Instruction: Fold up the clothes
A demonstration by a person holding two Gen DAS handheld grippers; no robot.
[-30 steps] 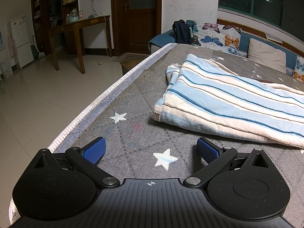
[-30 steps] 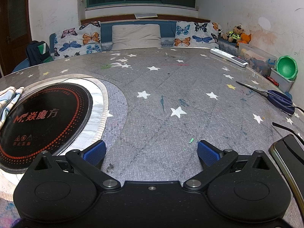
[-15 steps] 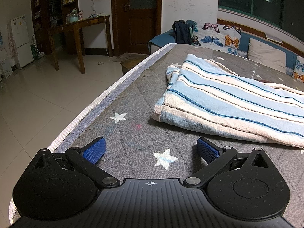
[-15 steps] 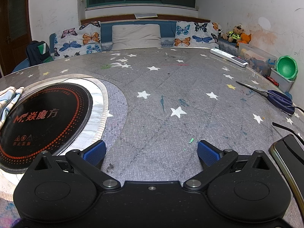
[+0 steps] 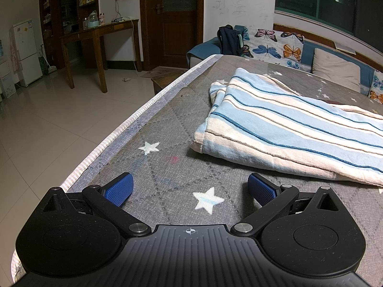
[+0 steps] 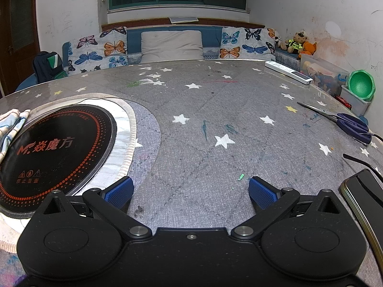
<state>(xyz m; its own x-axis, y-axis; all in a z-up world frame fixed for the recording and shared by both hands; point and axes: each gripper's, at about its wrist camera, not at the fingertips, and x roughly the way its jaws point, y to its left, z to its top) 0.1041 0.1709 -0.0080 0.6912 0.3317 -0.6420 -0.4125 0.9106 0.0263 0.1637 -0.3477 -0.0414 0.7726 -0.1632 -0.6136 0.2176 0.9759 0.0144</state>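
A folded cloth with blue, white and cream stripes [image 5: 287, 129] lies on the grey star-patterned table [image 5: 167, 174], ahead and to the right of my left gripper [image 5: 190, 187]. The left gripper is open and empty, low over the table, a short way from the cloth's near edge. My right gripper [image 6: 190, 191] is open and empty over bare table. A corner of the striped cloth [image 6: 12, 124] shows at the far left of the right wrist view.
A black round cooktop [image 6: 52, 150] is set in the table left of the right gripper. Scissors [image 6: 344, 122], a remote [image 6: 287, 71] and a dark phone [image 6: 363, 196] lie to the right. The table edge [image 5: 124, 129] drops to a tiled floor on the left.
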